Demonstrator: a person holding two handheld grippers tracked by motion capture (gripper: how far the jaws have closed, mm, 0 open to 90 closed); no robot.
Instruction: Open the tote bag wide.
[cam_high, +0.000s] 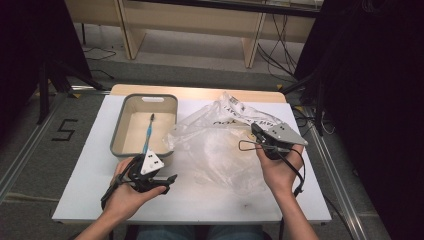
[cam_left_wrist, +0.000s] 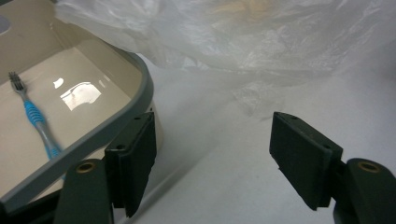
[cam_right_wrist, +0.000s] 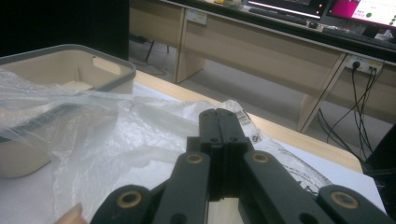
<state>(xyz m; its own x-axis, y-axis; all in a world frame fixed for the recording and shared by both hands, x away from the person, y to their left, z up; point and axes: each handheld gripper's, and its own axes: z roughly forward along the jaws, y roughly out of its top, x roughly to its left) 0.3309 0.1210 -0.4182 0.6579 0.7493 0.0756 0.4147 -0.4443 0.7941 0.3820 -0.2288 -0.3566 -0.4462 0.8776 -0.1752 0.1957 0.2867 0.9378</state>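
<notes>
A beige bin with a grey rim (cam_high: 117, 130) stands at the table's back left, and a blue toothbrush (cam_high: 148, 134) lies inside it. My left gripper (cam_high: 169, 183) hovers just off the bin's front right corner, jaws open and empty. In the left gripper view the bin rim (cam_left_wrist: 135, 93) and toothbrush (cam_left_wrist: 35, 116) sit left of the left gripper (cam_left_wrist: 212, 135). A crumpled clear plastic bag (cam_high: 220, 145) spreads over the middle and right. My right gripper (cam_high: 255, 129) is shut at the bag's right edge, seemingly pinching the film (cam_right_wrist: 116, 135) at its tips (cam_right_wrist: 219, 114).
The white table top (cam_high: 85, 170) has bare room in front of the bag and left of the bin. Behind the table stand wooden desk legs (cam_high: 250, 45) with cables on the floor. A dark stand (cam_high: 50, 75) is off the table's left side.
</notes>
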